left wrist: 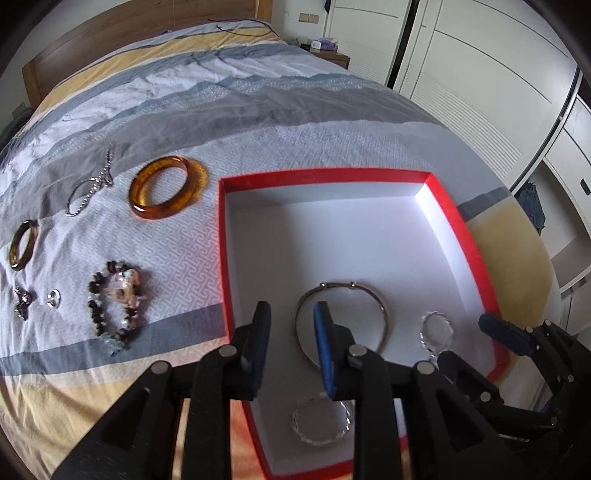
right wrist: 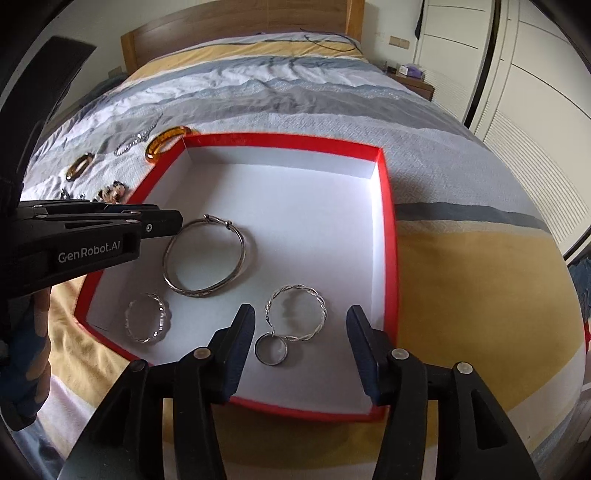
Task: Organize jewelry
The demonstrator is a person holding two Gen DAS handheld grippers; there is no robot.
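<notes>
A red box (left wrist: 325, 175) (right wrist: 280, 140) with a white floor lies on the bed. In it are a silver bangle (left wrist: 369, 290) (right wrist: 192, 293), a twisted silver bracelet (left wrist: 317, 441) (right wrist: 162, 314), a twisted hoop (left wrist: 448, 326) (right wrist: 295, 287) and a small ring (right wrist: 271, 363). My left gripper (left wrist: 291, 306) (right wrist: 162, 223) hangs open over the box's left part, beside the bangle, gripping nothing. My right gripper (right wrist: 301, 309) (left wrist: 495, 325) stands open above the hoop and small ring. Left of the box lie an amber bangle (left wrist: 168, 212), a silver chain (left wrist: 92, 184), a brown bangle (left wrist: 22, 243), a bead bracelet (left wrist: 114, 299) and a ring (left wrist: 53, 297).
The striped grey, white and yellow bedspread (left wrist: 295, 122) runs back to a wooden headboard (right wrist: 236, 26). White wardrobe doors (left wrist: 480, 74) stand along the right, with a bedside table (right wrist: 413, 83) in the far corner. A dark metal charm (left wrist: 24, 302) lies at the far left.
</notes>
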